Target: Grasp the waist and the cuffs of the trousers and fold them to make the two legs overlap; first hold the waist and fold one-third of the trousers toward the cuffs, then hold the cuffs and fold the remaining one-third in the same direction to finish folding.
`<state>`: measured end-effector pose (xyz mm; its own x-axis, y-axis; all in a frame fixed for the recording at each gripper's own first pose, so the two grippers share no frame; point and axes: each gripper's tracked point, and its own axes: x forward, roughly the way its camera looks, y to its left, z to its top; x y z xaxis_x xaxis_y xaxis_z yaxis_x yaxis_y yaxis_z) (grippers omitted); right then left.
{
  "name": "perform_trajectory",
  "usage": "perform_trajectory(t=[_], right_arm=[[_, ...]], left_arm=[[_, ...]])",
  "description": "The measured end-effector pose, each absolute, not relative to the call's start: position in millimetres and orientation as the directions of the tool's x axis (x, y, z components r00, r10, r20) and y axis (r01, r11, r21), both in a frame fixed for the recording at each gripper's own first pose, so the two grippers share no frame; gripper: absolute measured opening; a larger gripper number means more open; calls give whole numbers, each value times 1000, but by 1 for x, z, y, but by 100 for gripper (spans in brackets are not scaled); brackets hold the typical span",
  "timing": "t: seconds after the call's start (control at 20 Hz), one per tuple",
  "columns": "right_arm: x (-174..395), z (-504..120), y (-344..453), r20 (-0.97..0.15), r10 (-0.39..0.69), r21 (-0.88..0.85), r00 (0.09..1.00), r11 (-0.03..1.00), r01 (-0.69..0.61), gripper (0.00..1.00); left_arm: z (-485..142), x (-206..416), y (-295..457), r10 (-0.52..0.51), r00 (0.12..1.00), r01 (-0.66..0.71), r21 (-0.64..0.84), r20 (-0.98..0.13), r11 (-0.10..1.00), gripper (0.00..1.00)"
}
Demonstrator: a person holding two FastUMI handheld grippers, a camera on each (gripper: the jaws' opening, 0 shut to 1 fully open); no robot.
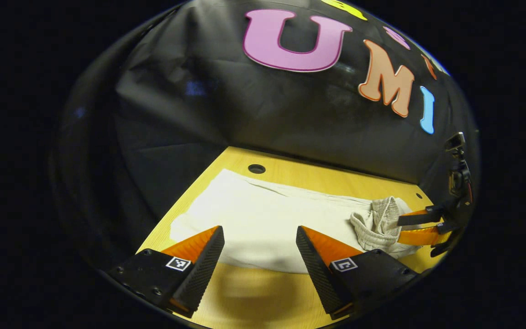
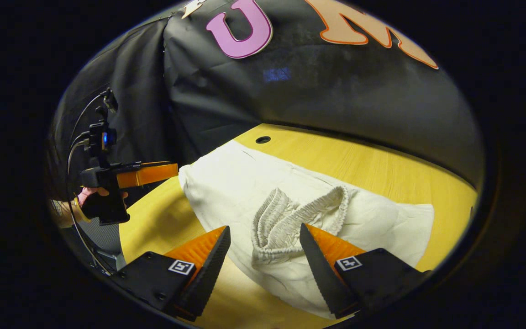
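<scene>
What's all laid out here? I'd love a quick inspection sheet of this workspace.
Surface: wooden table with a round hole.
Job's things: pale trousers lying flat, elastic waistband bunched.
Clutter: nothing seen.
Grippers: left hand-held gripper open at the trousers' near edge; right hand-held gripper open astride the waistband.
Cables: wires on the left hand-held gripper.
Surroundings: black cloth wall.

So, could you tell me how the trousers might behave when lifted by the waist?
The trousers look thin and creased, so they would probably hang limp. The gathered waist is bunched and ribbed, likely giving grip. Lying spread across the table, they would probably drag.
</scene>
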<state>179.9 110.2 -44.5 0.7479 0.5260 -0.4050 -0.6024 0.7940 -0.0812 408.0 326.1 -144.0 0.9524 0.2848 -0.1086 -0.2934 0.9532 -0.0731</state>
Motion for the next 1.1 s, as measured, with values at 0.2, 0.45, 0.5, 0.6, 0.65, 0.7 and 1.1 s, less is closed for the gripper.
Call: perform_trajectory(t=[0.2, 0.45, 0.5, 0.6, 0.65, 0.7, 1.1], right_arm=[[156, -31, 97, -391, 489, -71, 780, 829, -555, 97], [130, -18, 71, -373, 411, -47, 832, 887, -459, 97], [126, -15, 65, -366, 391, -49, 845, 898, -437, 97], [120, -9, 48, -350, 338, -63, 874, 922, -382, 96], [119, -4, 41, -340, 314, -61, 887, 933, -354, 96], [118, 1, 35, -328, 289, -49, 900, 946, -321, 94], [107, 28, -25, -263, 131, -37, 956, 989, -146, 94]], left_arm=[[-160, 398, 362, 333, 933, -349, -111, -138, 931, 95], [-170, 400, 417, 397, 904, -410, -61, -157, 910, 95], [-172, 404, 426, 402, 901, -414, -46, -164, 909, 95], [-177, 412, 436, 393, 902, -404, -25, -178, 915, 95], [-180, 418, 438, 383, 905, -392, -15, -184, 920, 95], [-185, 424, 442, 378, 905, -387, -5, -197, 922, 95], [-202, 435, 450, 383, 889, -385, 43, -251, 922, 95]])
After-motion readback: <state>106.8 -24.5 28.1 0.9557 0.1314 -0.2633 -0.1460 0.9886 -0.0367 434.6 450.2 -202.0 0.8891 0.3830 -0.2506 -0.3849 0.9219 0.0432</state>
